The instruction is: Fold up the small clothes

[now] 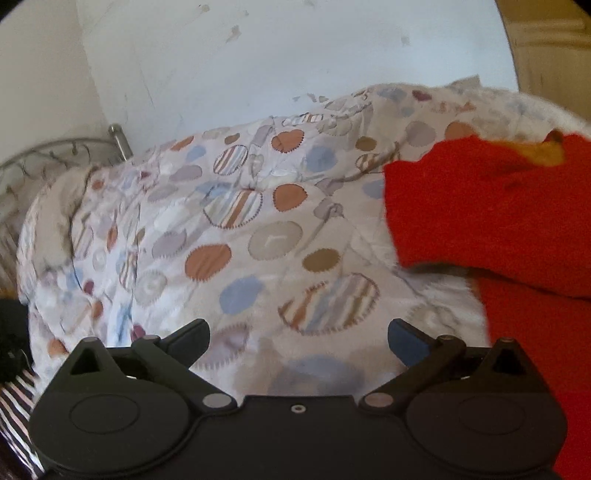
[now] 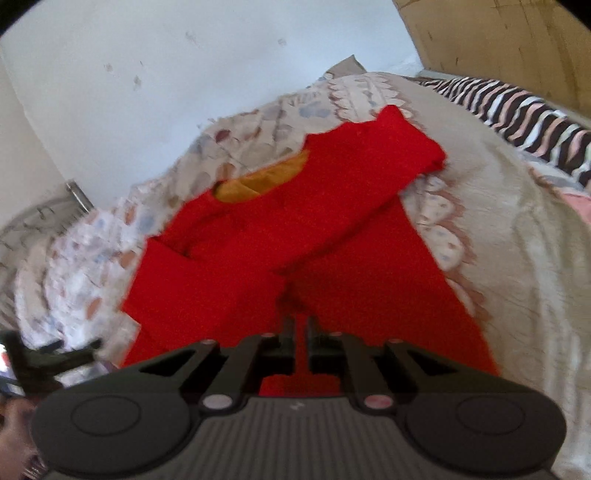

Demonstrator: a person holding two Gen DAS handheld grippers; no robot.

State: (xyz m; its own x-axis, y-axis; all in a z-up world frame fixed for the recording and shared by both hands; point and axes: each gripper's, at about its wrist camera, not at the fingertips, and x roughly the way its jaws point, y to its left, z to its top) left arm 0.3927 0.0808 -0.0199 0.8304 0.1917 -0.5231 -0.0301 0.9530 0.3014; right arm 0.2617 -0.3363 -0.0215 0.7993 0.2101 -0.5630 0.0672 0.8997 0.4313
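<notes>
White wall [image 1: 280,55] rises behind the bed, marked with a few grey scuffs, and we work over a quilt [image 1: 236,236] printed with orange, blue and striped circles. We take the red garment [image 2: 280,236] as our landmark: it lies spread on the quilt with both sleeves folded across its body, so that they cross near the middle, and a yellow lining [image 2: 266,177] shows inside the neck opening at its far end.

Our right gripper [image 2: 301,325] sits over the near part of the garment, just below where the sleeves cross. Its jaws stand almost together, with only a thin slit between them; red cloth shows through that slit, but we cannot tell whether any fold is pinched there.

Our left gripper [image 1: 297,339] is off the garment's left side, over bare quilt. Its jaws are spread wide with nothing between them, and the garment's folded sleeve [image 1: 480,206] reaches in from the right edge of that view without touching the fingers [image 1: 408,341].

Beyond the garment to the left, a curved metal bed frame [image 1: 74,147] meets the wall. To the garment's right lies a black, white and pink striped cloth [image 2: 524,110], with a brown cardboard surface [image 2: 498,33] behind it.
</notes>
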